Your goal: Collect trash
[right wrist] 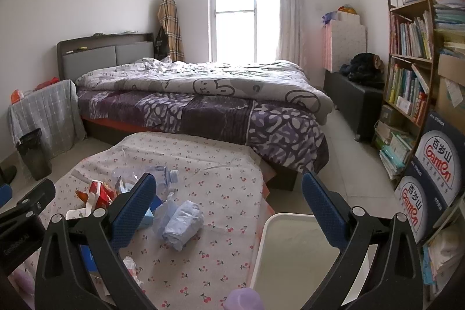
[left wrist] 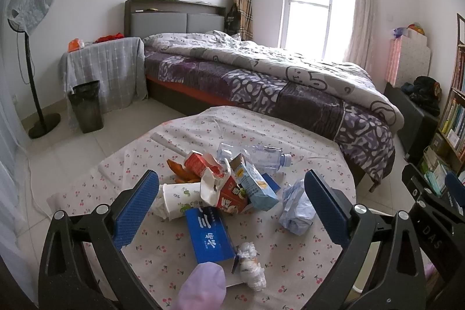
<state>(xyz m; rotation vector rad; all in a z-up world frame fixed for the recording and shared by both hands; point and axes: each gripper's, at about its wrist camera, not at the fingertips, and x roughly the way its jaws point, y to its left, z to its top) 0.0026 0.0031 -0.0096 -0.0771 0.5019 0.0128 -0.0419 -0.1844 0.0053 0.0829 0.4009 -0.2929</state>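
Observation:
A pile of trash lies on a table with a cherry-print cloth (left wrist: 305, 249): a red carton (left wrist: 229, 193), a light blue carton (left wrist: 257, 188), a paper cup (left wrist: 177, 198), a flat blue box (left wrist: 210, 237), a clear plastic bottle (left wrist: 261, 154), a crumpled blue plastic bag (left wrist: 296, 208) and a wad of tissue (left wrist: 251, 266). My left gripper (left wrist: 229, 204) is open and empty above the pile. My right gripper (right wrist: 226, 204) is open and empty, over the table's right edge. The blue bag (right wrist: 181, 220) and the bottle (right wrist: 164, 175) also show in the right wrist view.
A white bin (right wrist: 293, 260) stands by the table's right side. A dark wastebasket (left wrist: 87, 106) stands on the floor by a cloth-draped nightstand (left wrist: 107, 69). A bed (left wrist: 276, 83) lies behind the table. A bookshelf (right wrist: 412, 63) and stacked water boxes (right wrist: 433, 173) are at right. A fan (left wrist: 29, 48) stands at left.

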